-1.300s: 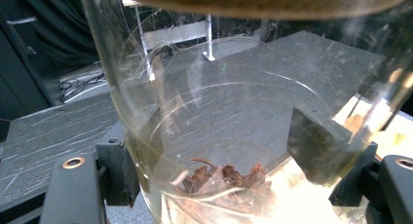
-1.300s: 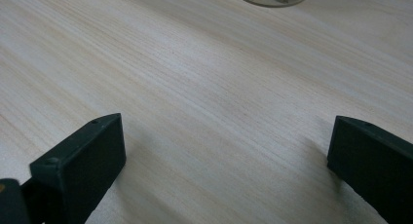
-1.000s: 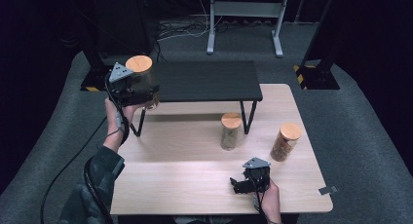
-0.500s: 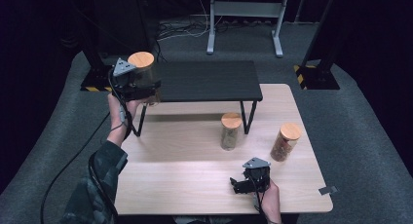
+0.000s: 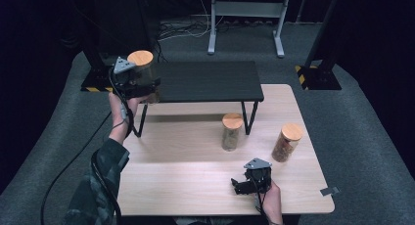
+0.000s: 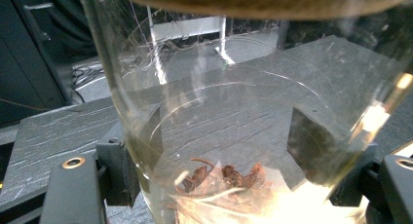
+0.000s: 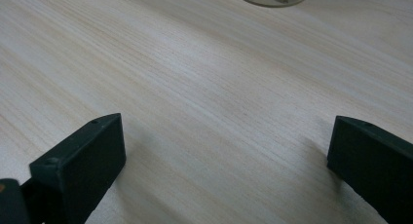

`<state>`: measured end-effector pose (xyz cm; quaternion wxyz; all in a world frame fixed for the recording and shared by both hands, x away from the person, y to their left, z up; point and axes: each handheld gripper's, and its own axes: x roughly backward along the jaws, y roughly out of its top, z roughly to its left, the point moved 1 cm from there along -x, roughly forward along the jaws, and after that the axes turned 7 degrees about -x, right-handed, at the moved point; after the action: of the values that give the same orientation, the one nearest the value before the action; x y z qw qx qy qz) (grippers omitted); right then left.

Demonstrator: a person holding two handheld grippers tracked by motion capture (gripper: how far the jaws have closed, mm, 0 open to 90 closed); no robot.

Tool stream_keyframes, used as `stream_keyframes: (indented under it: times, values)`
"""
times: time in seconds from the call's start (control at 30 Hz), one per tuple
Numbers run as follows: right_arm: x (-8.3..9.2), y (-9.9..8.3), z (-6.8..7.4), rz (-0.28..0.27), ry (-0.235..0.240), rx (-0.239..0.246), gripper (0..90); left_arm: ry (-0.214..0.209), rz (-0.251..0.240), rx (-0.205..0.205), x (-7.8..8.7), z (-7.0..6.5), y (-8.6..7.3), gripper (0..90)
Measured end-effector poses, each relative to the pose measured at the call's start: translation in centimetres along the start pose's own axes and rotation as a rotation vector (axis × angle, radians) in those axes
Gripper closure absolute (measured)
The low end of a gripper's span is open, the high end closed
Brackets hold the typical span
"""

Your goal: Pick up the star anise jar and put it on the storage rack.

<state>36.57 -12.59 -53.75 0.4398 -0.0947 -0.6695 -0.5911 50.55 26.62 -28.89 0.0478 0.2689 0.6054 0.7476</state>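
My left gripper (image 5: pixel 141 85) is shut on a clear glass jar (image 5: pixel 143 73) with a wooden lid, held upright above the left end of the black shelf (image 5: pixel 210 80). In the left gripper view the jar (image 6: pixel 243 112) stands between both jaws, with a few brown bits at its bottom. My right gripper (image 5: pixel 240 183) rests low over the wooden table (image 5: pixel 171 176) near the front edge, open, nothing between its fingers (image 7: pixel 83 160). Two more lidded jars stand on the table: one (image 5: pixel 232 132) by the shelf's right leg, one (image 5: pixel 288 143) farther right.
The black shelf stands on thin legs across the back of the table. A small grey tag (image 5: pixel 331 191) lies at the table's front right corner. Grey carpet, a metal stand (image 5: pixel 244 19) and dark equipment surround the table.
My left gripper has carried the jar to the right and slightly down, toward the shelf's left end. The right gripper has stayed still.
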Motion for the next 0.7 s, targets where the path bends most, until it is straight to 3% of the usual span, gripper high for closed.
stream_keyframes:
  times: [0.7]
  values:
    - [0.0,0.0,0.0,0.0,0.0,0.0,0.0,-0.029,-0.004,0.01,-1.4,0.9,0.3,24.9]
